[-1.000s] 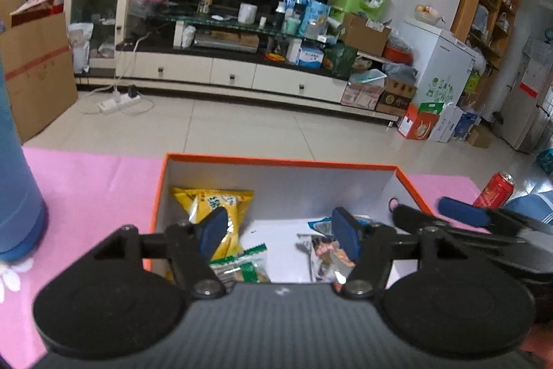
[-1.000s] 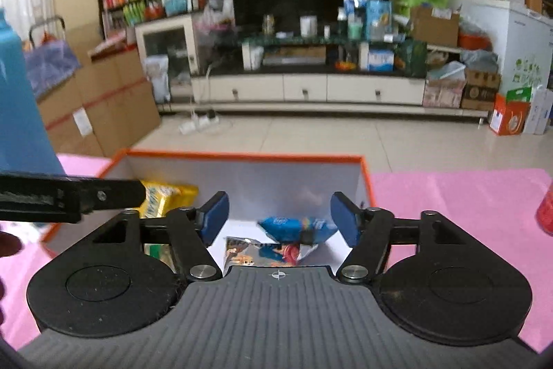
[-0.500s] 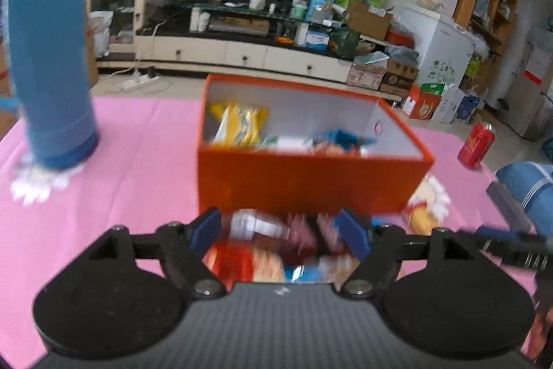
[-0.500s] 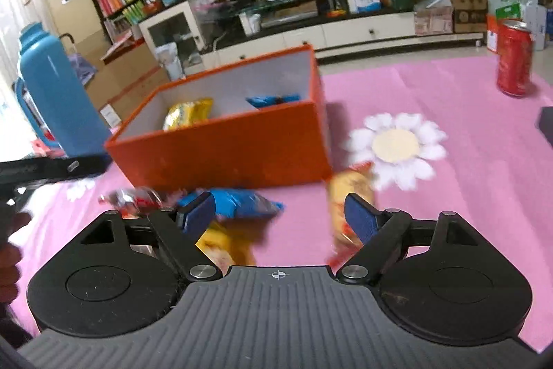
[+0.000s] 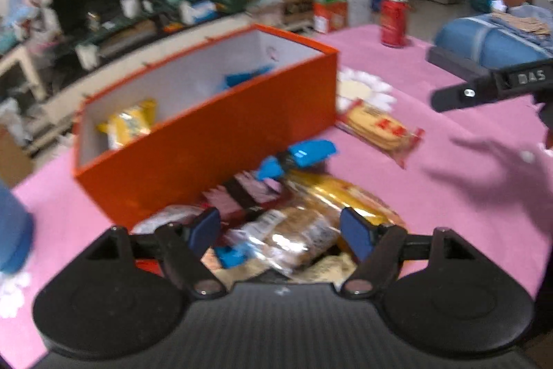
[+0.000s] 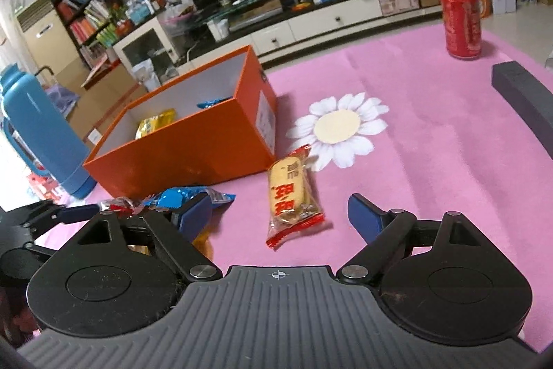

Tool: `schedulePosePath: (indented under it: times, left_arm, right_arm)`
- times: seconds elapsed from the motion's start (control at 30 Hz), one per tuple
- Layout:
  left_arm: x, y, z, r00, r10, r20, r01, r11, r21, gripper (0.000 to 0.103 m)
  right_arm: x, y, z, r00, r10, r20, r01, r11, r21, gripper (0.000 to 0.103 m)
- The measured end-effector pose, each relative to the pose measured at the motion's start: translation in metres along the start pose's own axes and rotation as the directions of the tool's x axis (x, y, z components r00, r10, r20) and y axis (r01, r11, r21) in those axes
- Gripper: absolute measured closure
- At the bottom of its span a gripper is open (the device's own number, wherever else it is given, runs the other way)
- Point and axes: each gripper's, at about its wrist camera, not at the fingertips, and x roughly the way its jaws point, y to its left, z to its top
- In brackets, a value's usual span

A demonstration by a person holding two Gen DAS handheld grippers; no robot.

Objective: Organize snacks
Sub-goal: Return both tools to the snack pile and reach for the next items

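The left claw [image 5: 281, 232] is spread wide and holds nothing; its blue pads [image 5: 204, 230] flank a loose heap of snack packets [image 5: 283, 213] lying on the pink cloth-covered tabletop [image 5: 432, 189] directly ahead of it. The heap includes a clear-wrapped brown biscuit pack [image 5: 300, 232] between the pads, a long yellow foil packet [image 5: 342, 196] just ahead and to the right, a dark red and pink wrapper [image 5: 245, 192] ahead, and a bright blue packet [image 5: 304, 154] further ahead, close to the box wall. Beyond the heap stands an open rectangular orange cardboard box [image 5: 207, 140] with a white interior; inside it lie a yellow snack bag [image 5: 129, 123] toward the left end and a blue packet [image 5: 247, 76] toward the right end. This view is blurred.

The right claw [image 6: 280, 213] is also open and empty. Straight ahead of it, between the lines of its fingers, a yellow biscuit packet with red ends [image 6: 292, 199] lies alone on the tabletop, near the box's right corner and partly over a printed white daisy [image 6: 337, 128]. To the left of this claw lies a blue packet, beside its left pad. Far ahead to the right stands a red drinks can [image 6: 462, 21]; far left, beside the box, a tall blue thermos flask [image 6: 41, 130].
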Motion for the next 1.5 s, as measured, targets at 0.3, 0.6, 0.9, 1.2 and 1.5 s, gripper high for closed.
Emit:
schedulePosePath:
  times: [0.3, 0.6, 0.9, 1.2, 1.5]
  left_arm:
    - [-0.014, -0.037, -0.021, 0.994, -0.108, 0.018, 0.109, 0.987, -0.118, 0.054]
    - [0.017, -0.108, -0.023, 0.966, -0.257, -0.018, 0.248, 0.945, -0.214, 0.055]
    - [-0.068, -0.054, -0.055, 0.999, 0.047, 0.028, -0.037, 0.96, -0.278, 0.031]
    - [-0.055, -0.039, -0.087, 0.997, 0.061, -0.055, -0.076, 0.935, -0.346, 0.03]
    - [-0.076, -0.009, -0.074, 0.989, 0.144, 0.018, -0.124, 0.905, -0.408, 0.028]
  right_arm:
    - [0.002, 0.009, -0.001, 1.0, -0.001, -0.008, 0.001, 1.0, -0.011, 0.026]
    - [-0.005, -0.007, 0.002, 1.0, -0.007, 0.013, 0.006, 0.998, 0.064, 0.024]
    - [-0.026, -0.009, -0.016, 0.995, -0.091, 0.034, 0.091, 0.996, 0.023, 0.024]
    - [-0.042, 0.058, -0.097, 0.997, -0.043, -0.072, 0.03, 0.986, -0.166, 0.024]
    - [-0.034, 0.053, -0.086, 0.998, -0.014, -0.067, 0.007, 0.994, -0.11, 0.024]
